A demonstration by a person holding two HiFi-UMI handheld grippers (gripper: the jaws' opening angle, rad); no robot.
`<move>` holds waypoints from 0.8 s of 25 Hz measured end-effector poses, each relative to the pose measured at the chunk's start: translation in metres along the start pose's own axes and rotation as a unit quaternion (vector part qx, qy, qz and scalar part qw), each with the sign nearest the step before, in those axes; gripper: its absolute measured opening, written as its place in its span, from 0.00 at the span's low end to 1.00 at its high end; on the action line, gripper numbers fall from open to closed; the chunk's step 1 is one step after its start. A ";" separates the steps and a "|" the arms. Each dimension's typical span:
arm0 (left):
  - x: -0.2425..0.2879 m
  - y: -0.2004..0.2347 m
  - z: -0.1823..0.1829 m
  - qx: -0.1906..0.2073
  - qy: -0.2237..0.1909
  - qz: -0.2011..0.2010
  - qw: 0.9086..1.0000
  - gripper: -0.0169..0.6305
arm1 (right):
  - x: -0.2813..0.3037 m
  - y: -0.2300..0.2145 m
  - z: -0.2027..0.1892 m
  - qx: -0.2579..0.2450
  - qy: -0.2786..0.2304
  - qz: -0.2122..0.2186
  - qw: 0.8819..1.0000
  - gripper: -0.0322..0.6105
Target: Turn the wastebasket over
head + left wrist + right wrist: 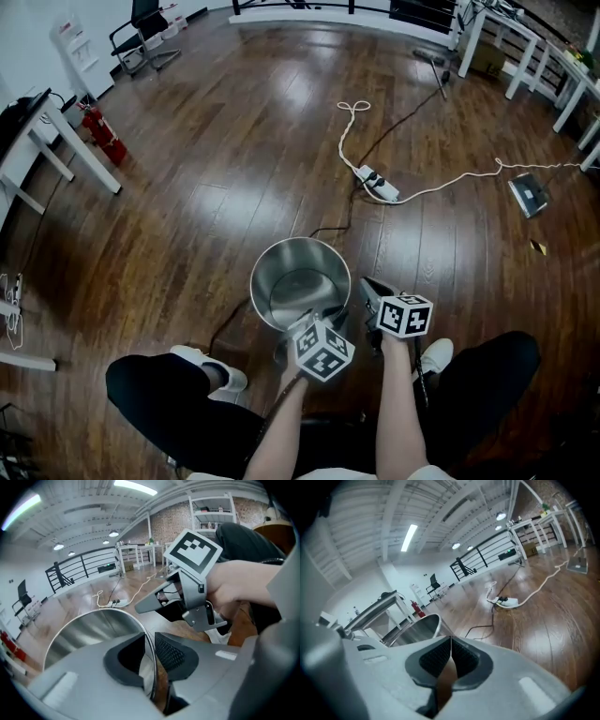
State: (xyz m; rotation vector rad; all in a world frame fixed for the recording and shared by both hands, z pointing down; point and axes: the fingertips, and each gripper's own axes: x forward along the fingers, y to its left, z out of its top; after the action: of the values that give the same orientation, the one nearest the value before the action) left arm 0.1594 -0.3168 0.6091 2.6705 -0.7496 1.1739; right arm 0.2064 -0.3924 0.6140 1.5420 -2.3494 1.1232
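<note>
Left claw (307,322): closed on the near rim of the steel wastebasket (279,267), one pad inside the wall, one outside; the thin rim runs between the pads in the left gripper view (150,656)

Right claw (370,292): pads pressed together on nothing, held just beside the basket's right side, apart from it. Its own view shows the shut pads (451,660) with the basket (419,627) off to the left

Wastebasket stands upright on the wooden floor (225,169) between the person's feet, mouth up, nothing visible inside

Step in hand, as I judge it: the grip on the rim is made, the tipping not yet begun. Next move likely calls for lifting or rolling the rim over so the mouth faces the floor; a one-sided hold on a thin, smooth wall may slip or let the basket swing, so the right claw may need to steady the far side

Writing: none legible. Only black-and-white square markers on the claw cubes (405,315). Farther off, a power strip (380,184) and a red fire extinguisher (103,136), with labels too small to read
</note>
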 end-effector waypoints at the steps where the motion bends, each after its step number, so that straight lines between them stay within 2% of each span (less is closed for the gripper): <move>1: -0.009 0.002 0.005 -0.011 -0.028 0.005 1.000 0.15 | -0.010 0.008 0.005 -0.013 -0.016 0.003 1.000 0.04; 3: -0.031 0.007 0.021 -0.036 -0.093 0.017 0.995 0.19 | -0.031 0.023 0.011 -0.038 -0.047 0.006 0.998 0.04; 4: -0.044 0.012 0.030 -0.046 -0.128 0.028 0.990 0.26 | -0.041 0.033 0.013 -0.053 -0.062 0.013 0.997 0.04; 6: -0.080 0.024 0.043 -0.066 -0.193 0.061 0.977 0.29 | -0.060 0.061 0.012 -0.084 -0.085 0.031 0.992 0.04; 9: -0.144 0.030 0.048 -0.077 -0.261 0.106 0.956 0.30 | -0.099 0.107 0.001 -0.141 -0.109 0.022 0.984 0.18; 13: -0.218 0.020 0.030 -0.062 -0.295 0.156 0.941 0.30 | -0.151 0.162 -0.005 -0.210 -0.162 -0.014 0.964 0.21; 17: -0.287 -0.006 -0.009 -0.072 -0.317 0.177 0.929 0.31 | -0.198 0.232 -0.024 -0.248 -0.215 -0.022 0.944 0.33; 20: -0.336 -0.029 -0.042 -0.082 -0.341 0.201 0.915 0.33 | -0.231 0.275 -0.050 -0.266 -0.250 -0.026 0.931 0.43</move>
State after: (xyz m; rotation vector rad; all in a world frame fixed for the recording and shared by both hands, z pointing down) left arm -0.0472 -0.1479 0.3979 2.8424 -1.4704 0.1488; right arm 0.0735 -0.1320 0.4004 1.7871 -2.5724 0.0304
